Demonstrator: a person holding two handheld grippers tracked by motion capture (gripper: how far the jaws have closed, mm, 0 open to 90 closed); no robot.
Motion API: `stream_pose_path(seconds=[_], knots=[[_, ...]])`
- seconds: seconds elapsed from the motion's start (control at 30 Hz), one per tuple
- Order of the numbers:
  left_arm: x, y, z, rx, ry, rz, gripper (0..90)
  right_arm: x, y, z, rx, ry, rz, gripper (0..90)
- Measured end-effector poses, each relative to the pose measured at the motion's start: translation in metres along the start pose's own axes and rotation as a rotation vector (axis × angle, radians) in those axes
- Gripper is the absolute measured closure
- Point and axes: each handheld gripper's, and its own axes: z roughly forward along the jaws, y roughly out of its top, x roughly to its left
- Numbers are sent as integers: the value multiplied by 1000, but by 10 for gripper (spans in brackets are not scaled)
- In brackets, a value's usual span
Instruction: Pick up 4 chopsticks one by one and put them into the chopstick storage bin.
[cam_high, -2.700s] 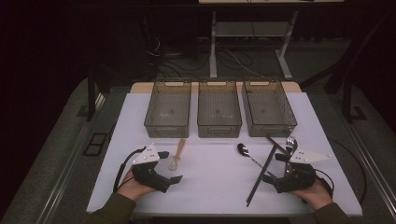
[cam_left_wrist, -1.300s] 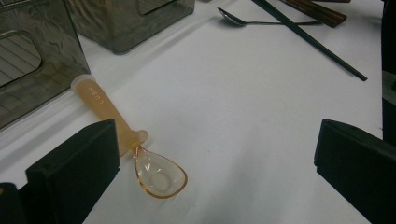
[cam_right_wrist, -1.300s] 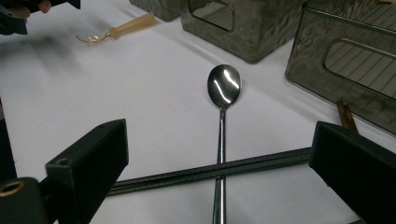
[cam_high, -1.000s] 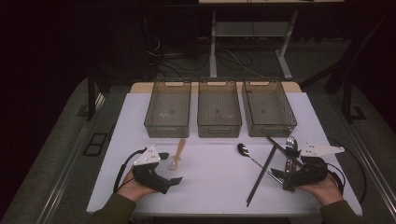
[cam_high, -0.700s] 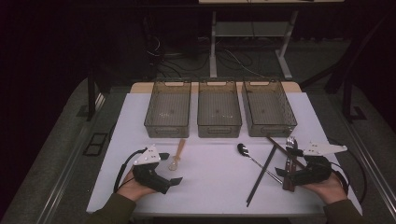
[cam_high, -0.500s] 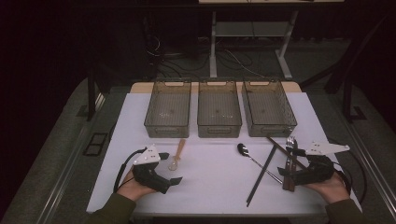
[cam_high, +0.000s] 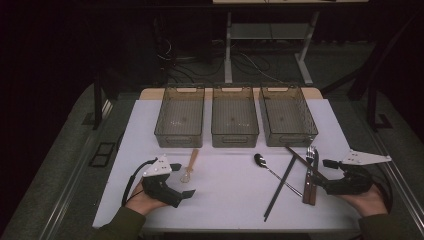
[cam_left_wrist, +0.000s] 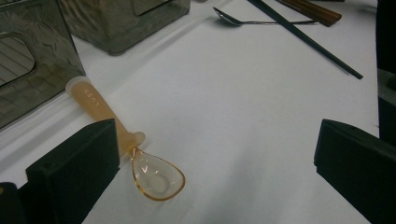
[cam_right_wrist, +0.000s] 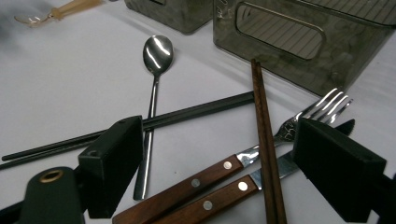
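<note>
Three clear bins stand in a row at the far side of the white table (cam_high: 235, 195): the left bin (cam_high: 180, 117), the middle bin (cam_high: 235, 117) and the right bin (cam_high: 287, 117).

Nearer the person, black chopsticks (cam_high: 280, 187) lie slanted across the table, and brown chopsticks (cam_high: 304, 161) run from the right bin's corner toward the right gripper (cam_high: 326, 176). A wood-handled fork (cam_high: 310, 170) and a knife (cam_right_wrist: 261, 179) lie side by side, with the brown chopsticks across them. A steel spoon (cam_high: 272, 170) rests to their left, its handle under the black chopsticks. An amber plastic spoon (cam_high: 190, 167) lies well apart, in front of the left bin.

That right gripper sits low over the fork and knife; its jaws stand wide, one on each side of the two wooden handles and the brown chopsticks, without pressing on them. They have just been closing a little, with those handles between them. The left gripper (cam_high: 182, 180) rests on the table, jaws wide apart and holding nothing; one jaw is just beside the amber plastic spoon's neck.

Compared with a second ago, the right gripper has slid sideways toward the table's right edge, while the left gripper and all the cutlery lie where they were.
</note>
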Motion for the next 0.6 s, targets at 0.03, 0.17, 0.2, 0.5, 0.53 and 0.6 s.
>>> stream_pose_path(seconds=[0.03,0.17,0.2,0.5,0.53,0.6], knots=[[0,0,0,2,0,-3,0,-1,-1,-1,1,3,2,207],[0,0,0,1,-2,-4,0,-3,-2,-3,6,10,8,253],[0,0,0,1,-1,-4,0,-4,-2,-4,9,8,10,269],[0,0,0,6,8,0,5,-14,-9,-11,46,-16,43,414],[0,0,0,5,9,0,5,-15,-10,-11,54,-21,39,453],[0,0,0,5,9,0,5,-16,-10,-12,59,-20,37,467]])
